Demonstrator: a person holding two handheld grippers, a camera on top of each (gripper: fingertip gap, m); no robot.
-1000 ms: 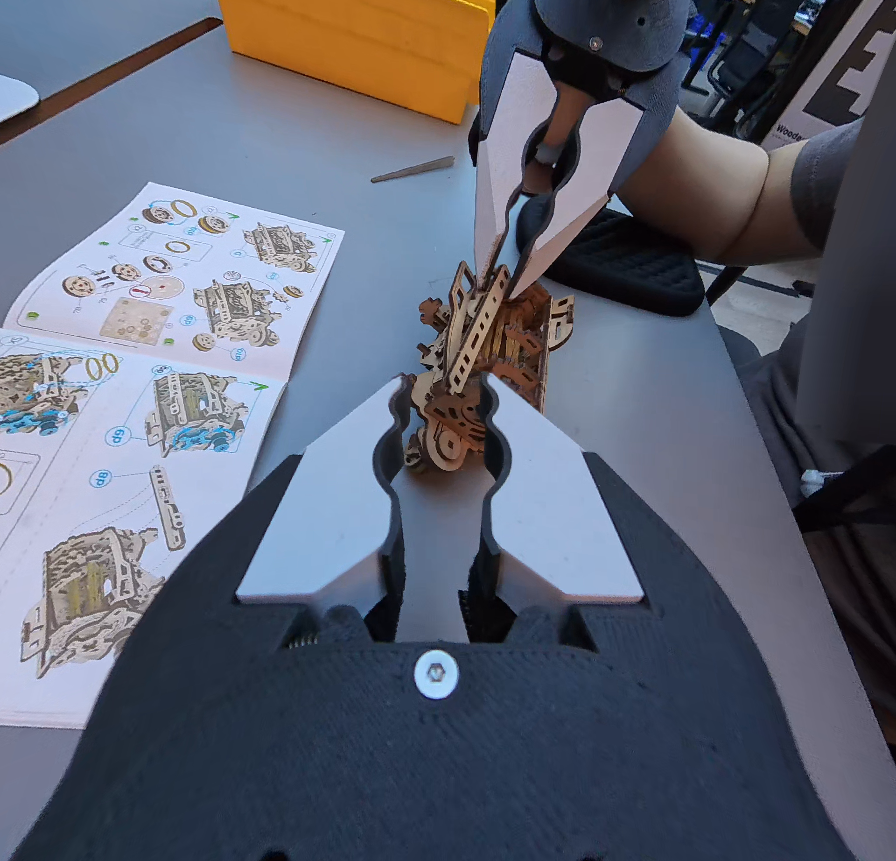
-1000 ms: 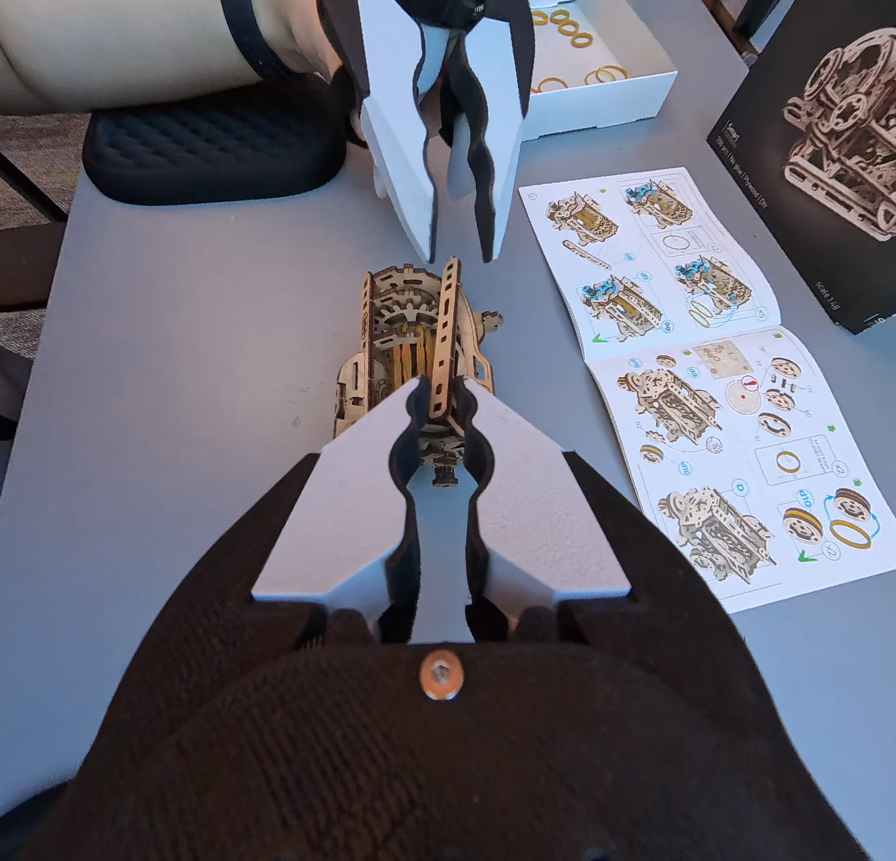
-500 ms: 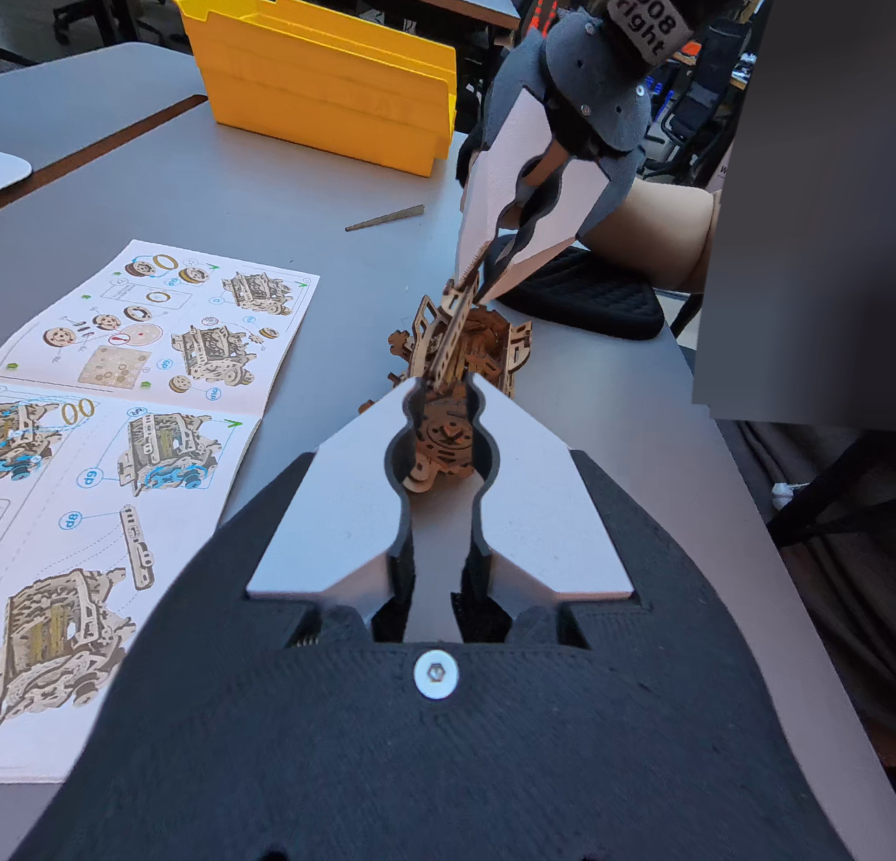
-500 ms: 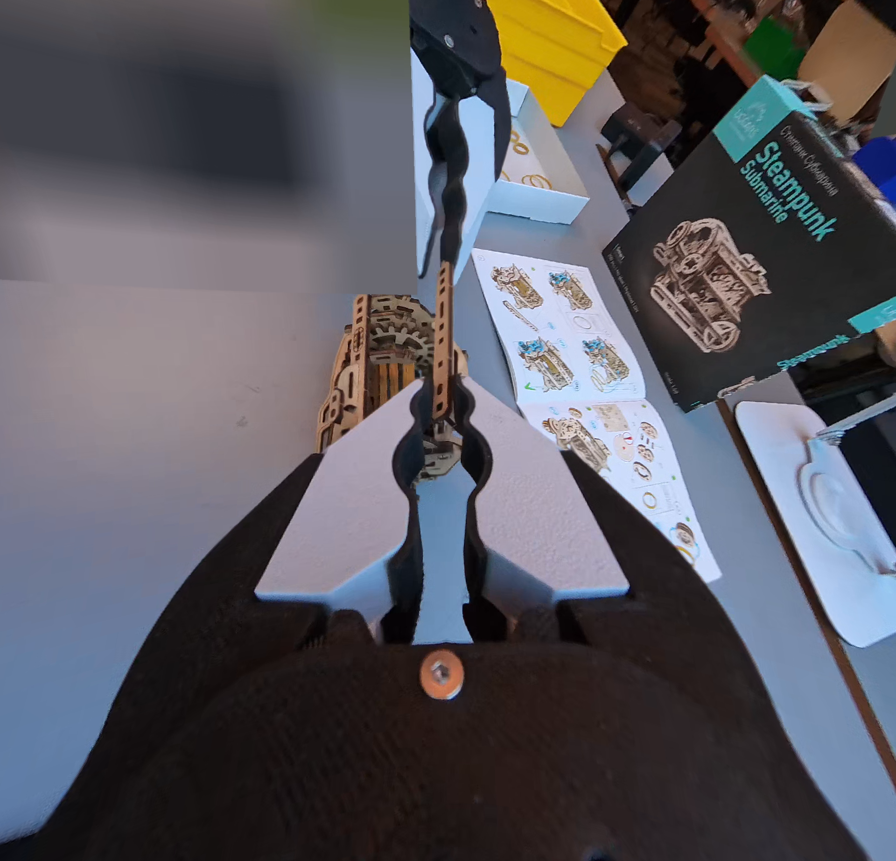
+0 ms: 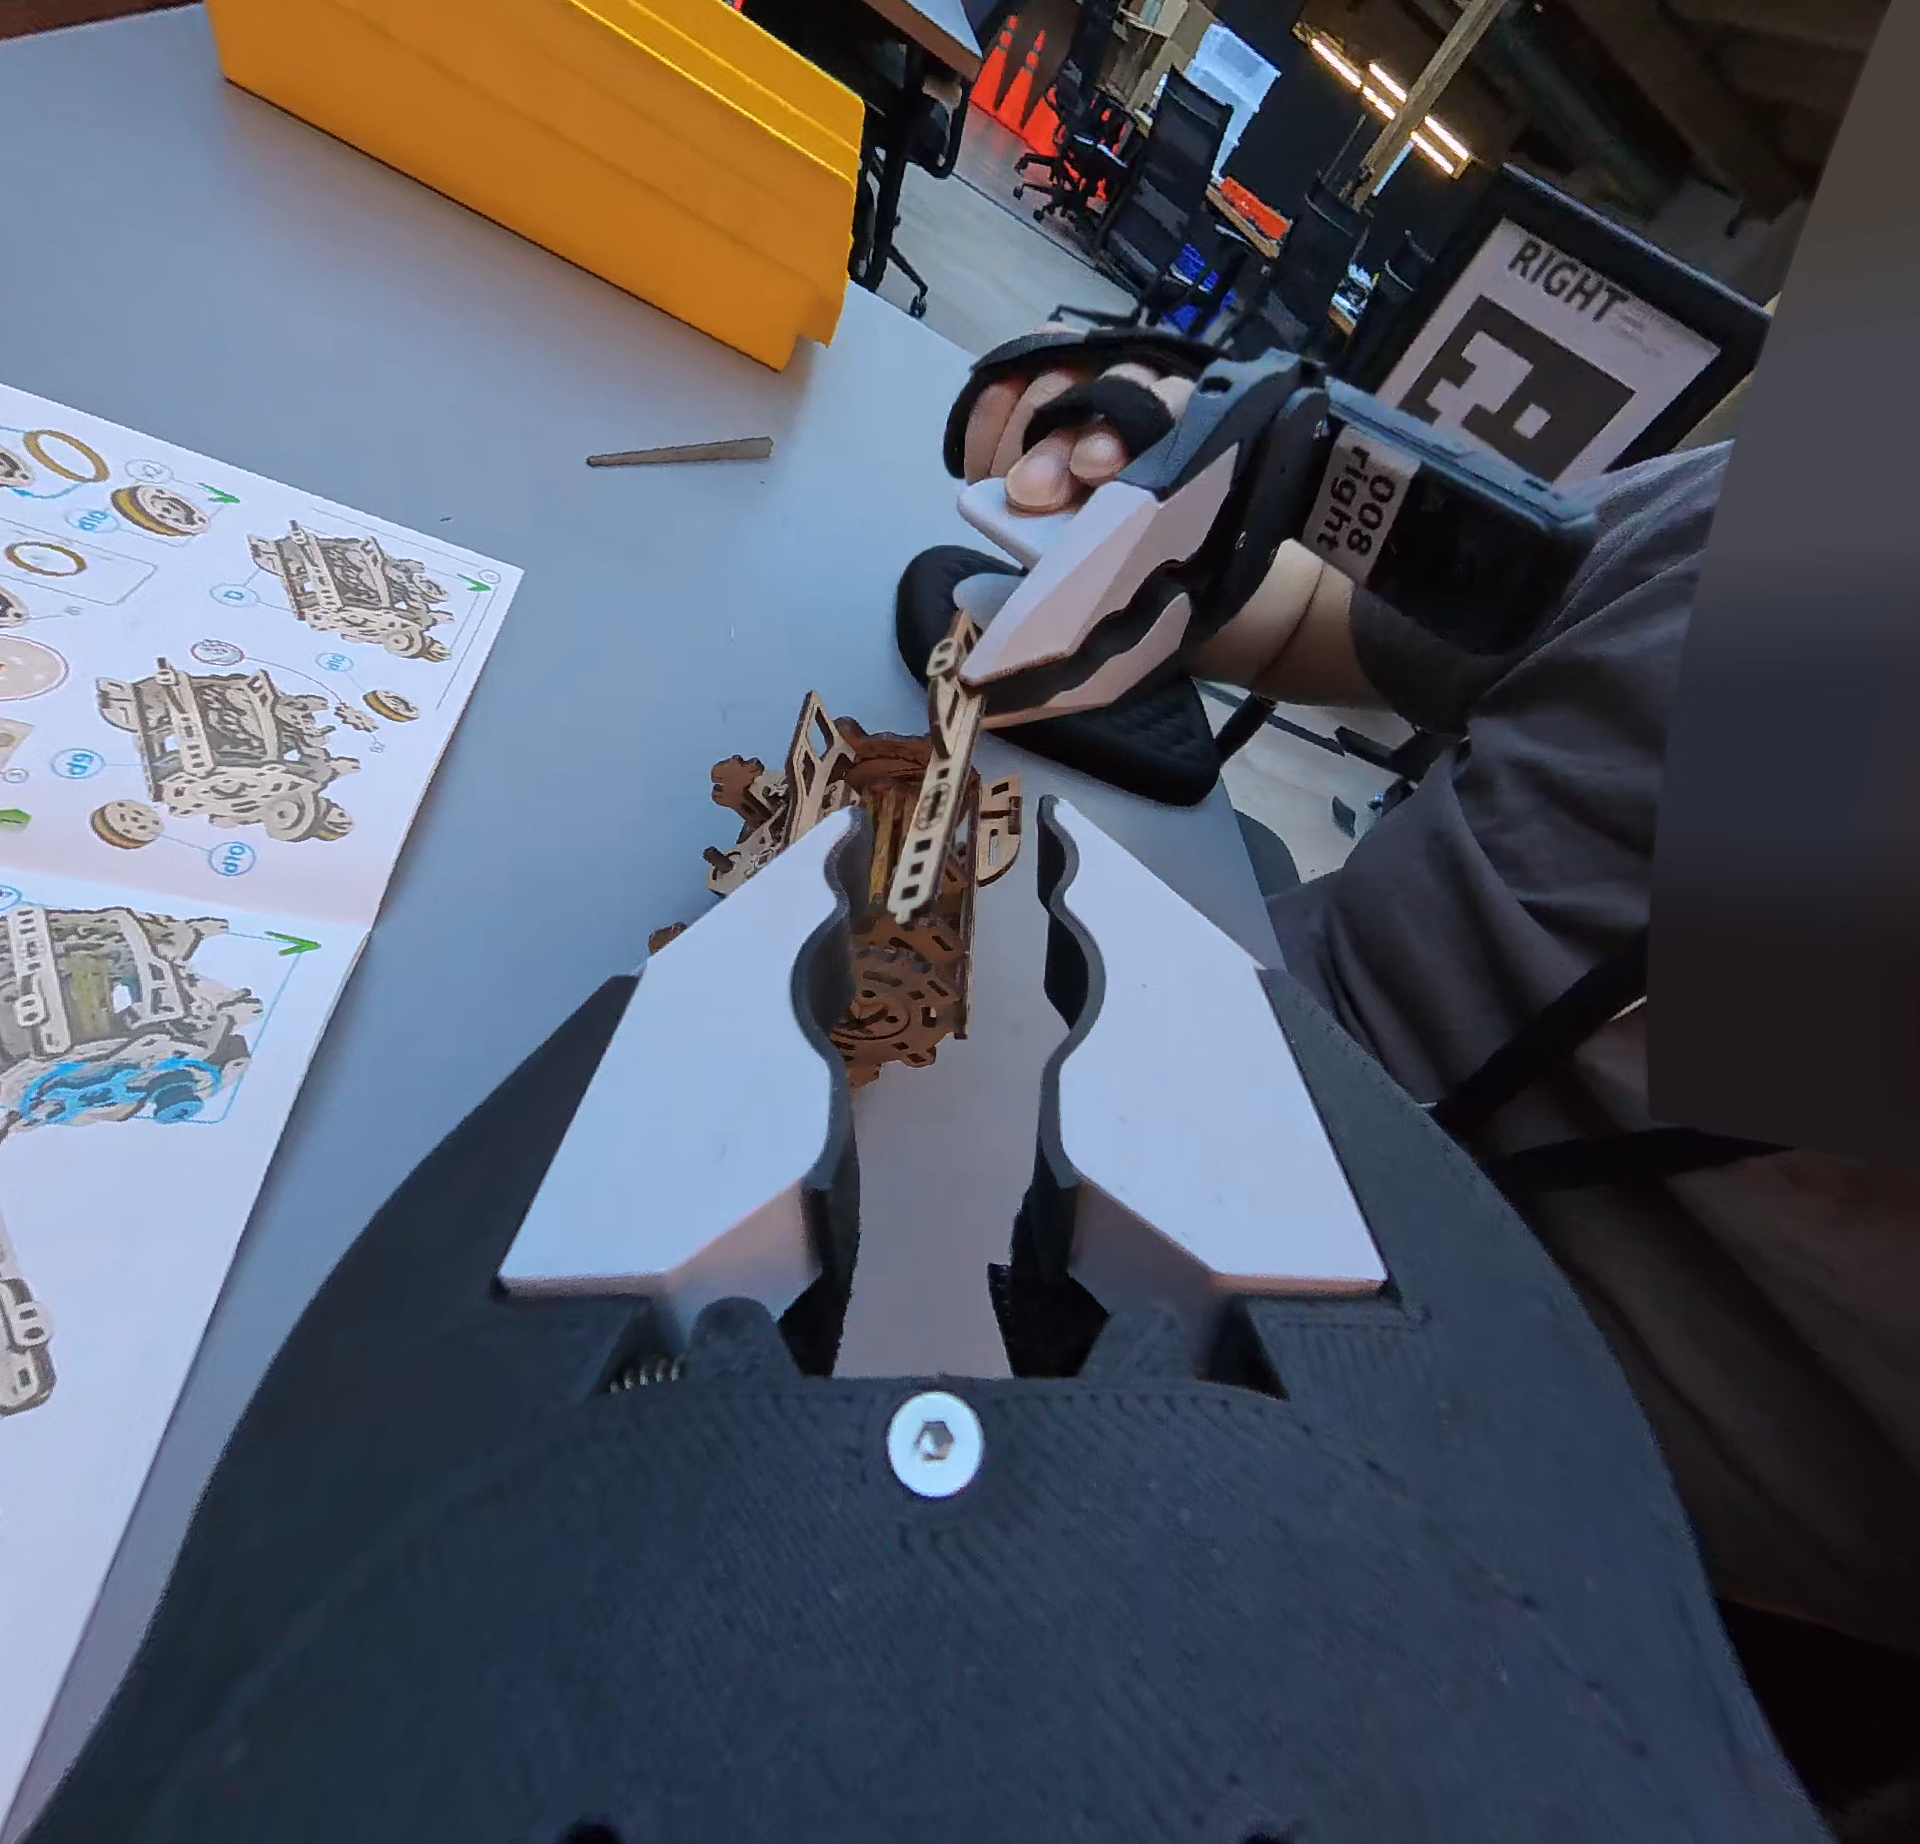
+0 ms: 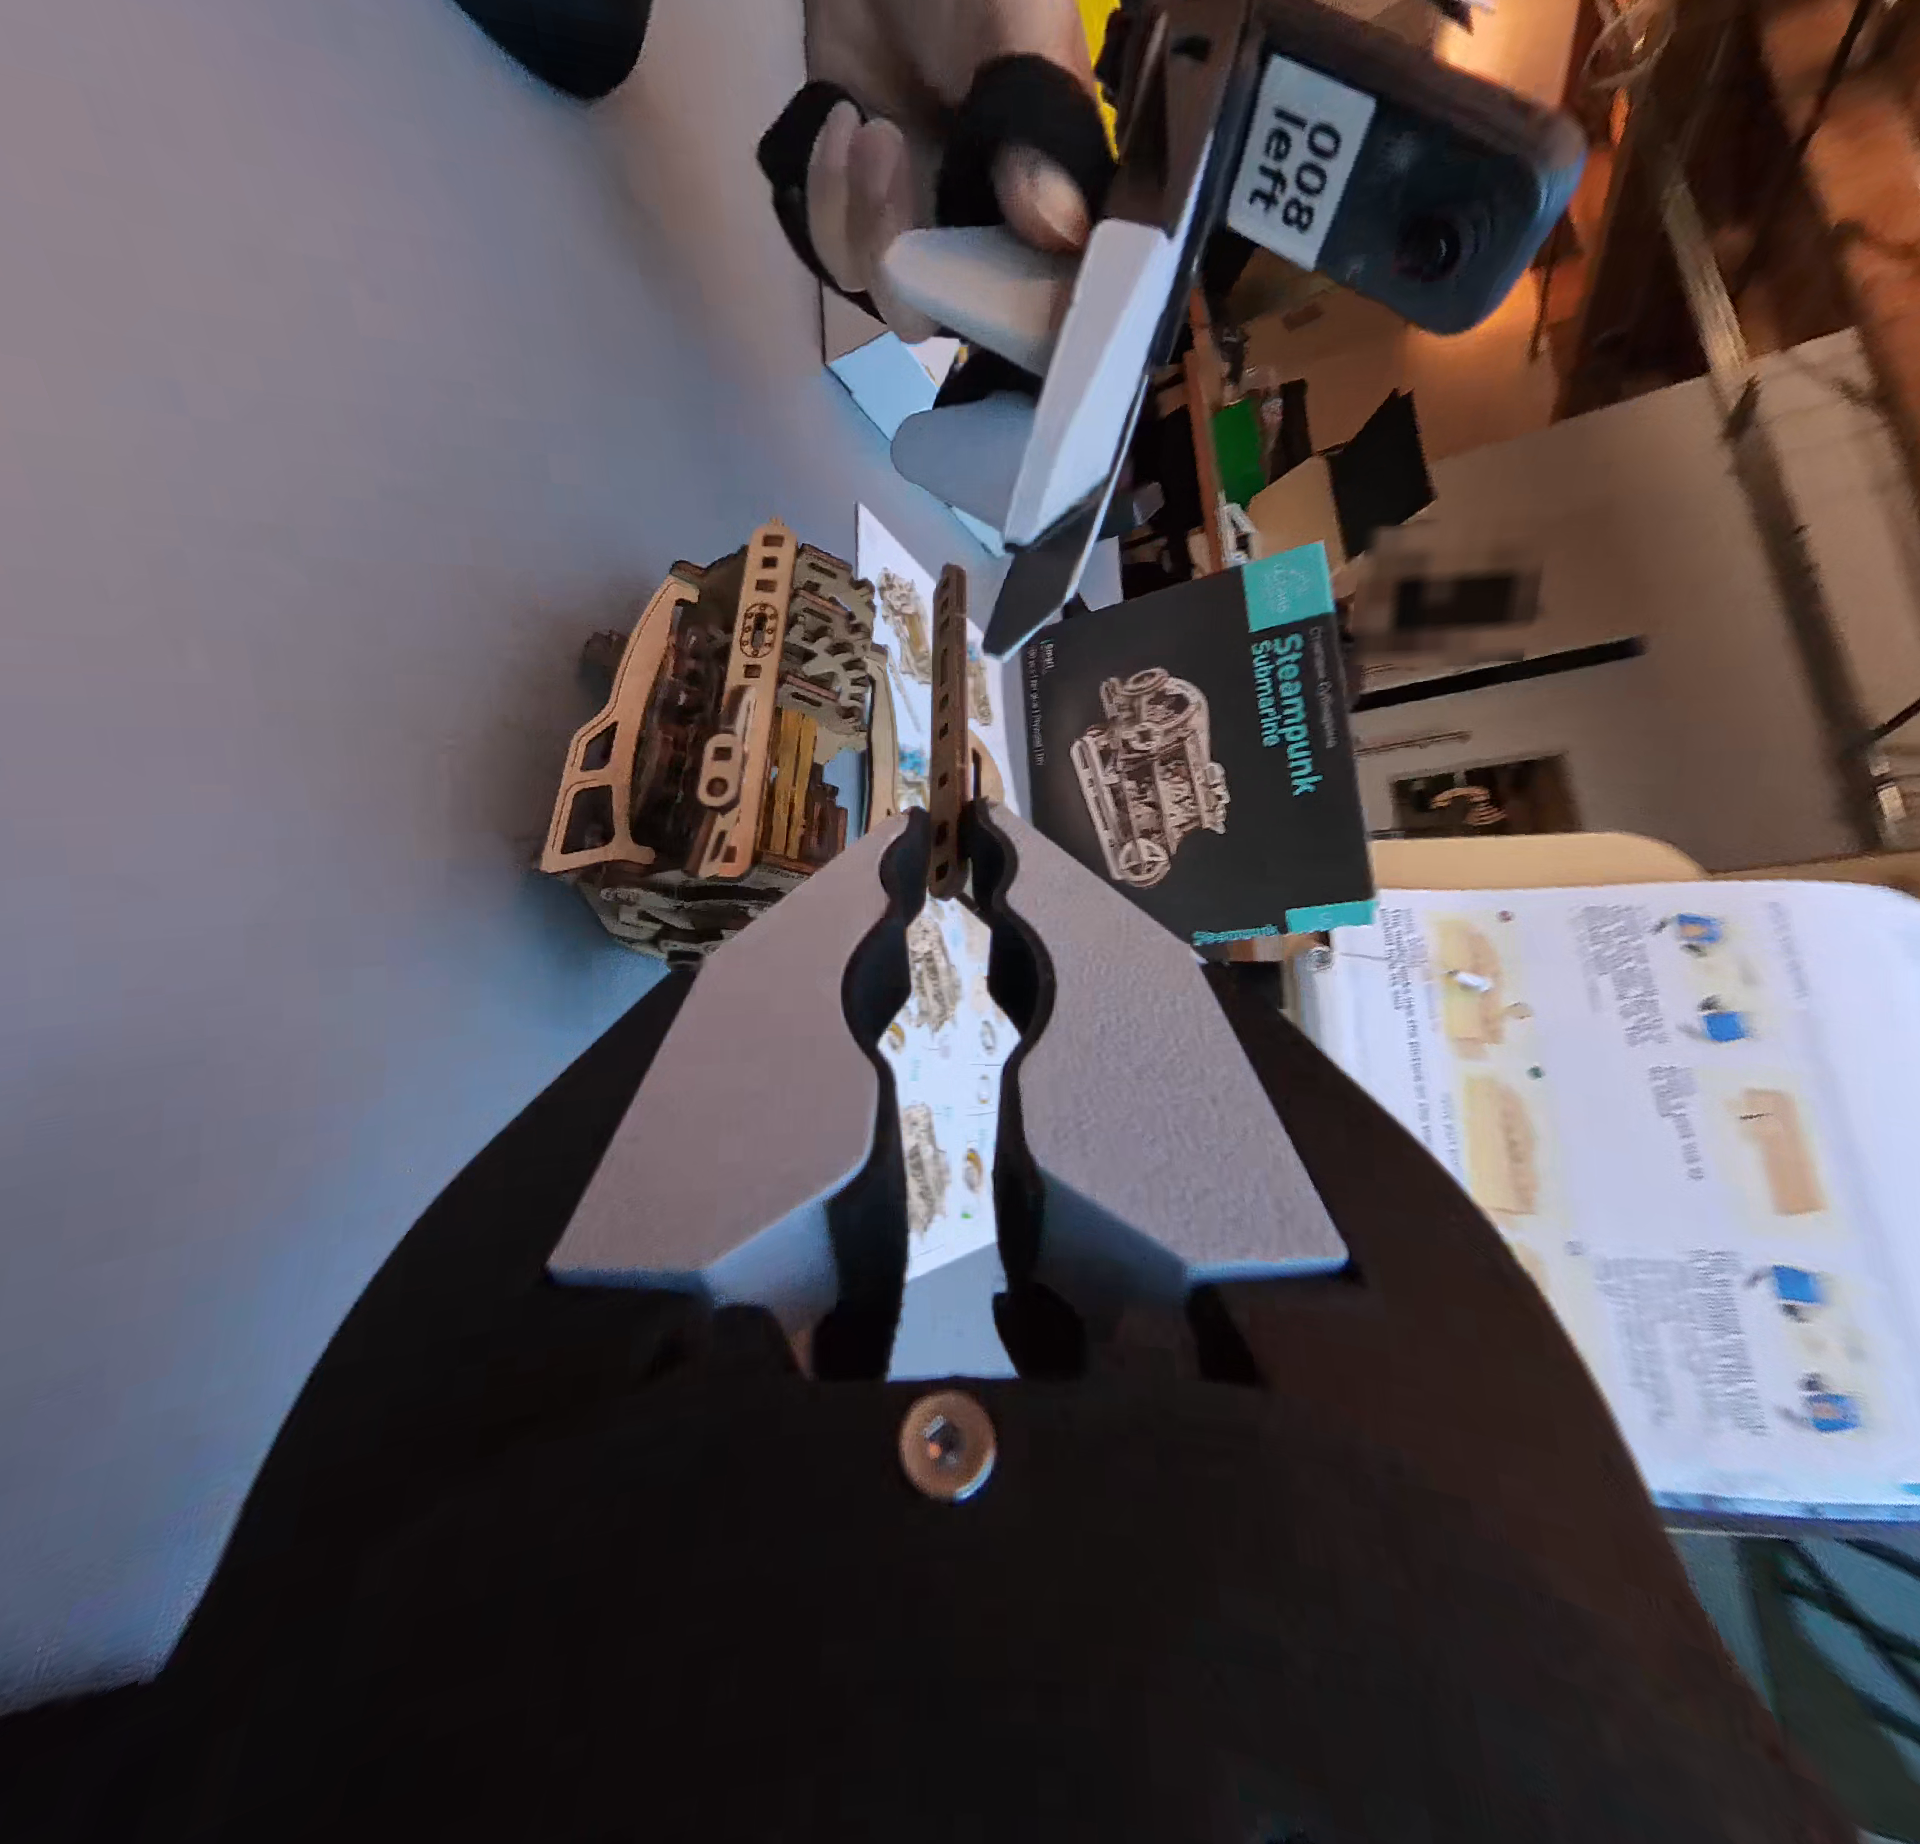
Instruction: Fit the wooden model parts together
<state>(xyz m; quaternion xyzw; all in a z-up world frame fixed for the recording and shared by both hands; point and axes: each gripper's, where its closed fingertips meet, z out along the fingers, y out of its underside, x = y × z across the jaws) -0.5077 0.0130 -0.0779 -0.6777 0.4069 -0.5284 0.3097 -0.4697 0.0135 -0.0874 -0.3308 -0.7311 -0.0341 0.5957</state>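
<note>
My right tool (image 6: 943,838) was clenched on the perforated wooden strip (image 6: 948,714), held upright at frame centre, just beside the half-built wooden model (image 6: 717,755), which sat on the grey counter (image 6: 260,547). My left tool (image 5: 945,849) was released, its jaws apart around the model's near end, mid-frame. I judged the body largely assembled; the strip was not yet seated, so fitting it remained.

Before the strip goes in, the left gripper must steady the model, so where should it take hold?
Judging from the left wrist view, grip the model across its two flat side frames at the near end, coming in low from the front. The left gripper is open and lined up there, and this leaves the top free for the strip held by the right gripper.
</note>
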